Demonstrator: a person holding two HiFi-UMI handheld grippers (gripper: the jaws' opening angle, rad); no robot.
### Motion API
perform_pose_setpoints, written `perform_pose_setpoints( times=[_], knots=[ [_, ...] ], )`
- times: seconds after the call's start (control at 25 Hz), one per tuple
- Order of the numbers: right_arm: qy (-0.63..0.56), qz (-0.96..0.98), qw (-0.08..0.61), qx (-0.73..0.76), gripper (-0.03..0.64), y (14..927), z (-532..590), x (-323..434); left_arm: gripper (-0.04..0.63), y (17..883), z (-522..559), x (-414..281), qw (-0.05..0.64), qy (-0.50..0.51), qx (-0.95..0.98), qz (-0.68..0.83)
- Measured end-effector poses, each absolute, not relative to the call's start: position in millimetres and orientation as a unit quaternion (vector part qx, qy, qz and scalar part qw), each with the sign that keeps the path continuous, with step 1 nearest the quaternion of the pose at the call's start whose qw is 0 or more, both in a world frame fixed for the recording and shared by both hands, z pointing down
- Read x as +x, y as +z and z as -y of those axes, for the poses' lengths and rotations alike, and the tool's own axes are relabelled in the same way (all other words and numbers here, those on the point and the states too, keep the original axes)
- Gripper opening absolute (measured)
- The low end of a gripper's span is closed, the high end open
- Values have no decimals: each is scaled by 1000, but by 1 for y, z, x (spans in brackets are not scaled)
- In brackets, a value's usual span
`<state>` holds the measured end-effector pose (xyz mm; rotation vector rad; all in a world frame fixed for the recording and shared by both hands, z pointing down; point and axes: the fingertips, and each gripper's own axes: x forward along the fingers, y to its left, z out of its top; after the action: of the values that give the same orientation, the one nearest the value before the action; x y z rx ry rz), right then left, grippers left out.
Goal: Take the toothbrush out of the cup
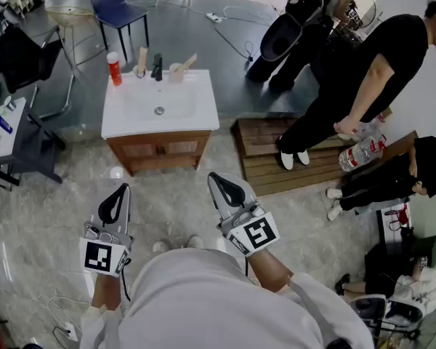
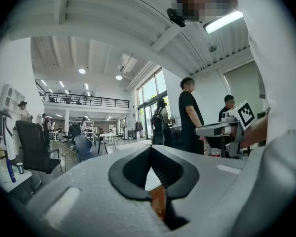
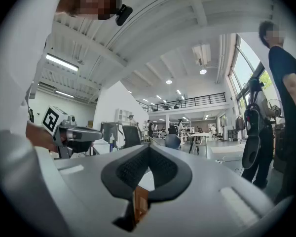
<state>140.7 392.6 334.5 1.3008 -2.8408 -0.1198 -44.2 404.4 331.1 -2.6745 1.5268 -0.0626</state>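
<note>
Left gripper, right gripper closed; only head view shows cup.

We wear a white top.
Our left gripper and right gripper: grey shells, black pads, black-and-white marker cubes.

- I'm looking into a big open lab hall: mezzanine railing, strip lights, tall windows.
- A washbasin cabinet stands alone among office chairs and floor cables.

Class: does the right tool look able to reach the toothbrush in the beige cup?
Probably not: the shut right tool is well short of the beige cup, though nothing blocks it.
</note>
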Motion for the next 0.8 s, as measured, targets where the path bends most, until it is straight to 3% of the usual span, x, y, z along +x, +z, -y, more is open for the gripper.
perform_pose_setpoints(
  times=[0.8],
  knots=[
    [-29, 912, -5, 410, 2, 337, -385, 125, 3, 337, -399, -66, 23, -24, -864, -502]
  ],
)
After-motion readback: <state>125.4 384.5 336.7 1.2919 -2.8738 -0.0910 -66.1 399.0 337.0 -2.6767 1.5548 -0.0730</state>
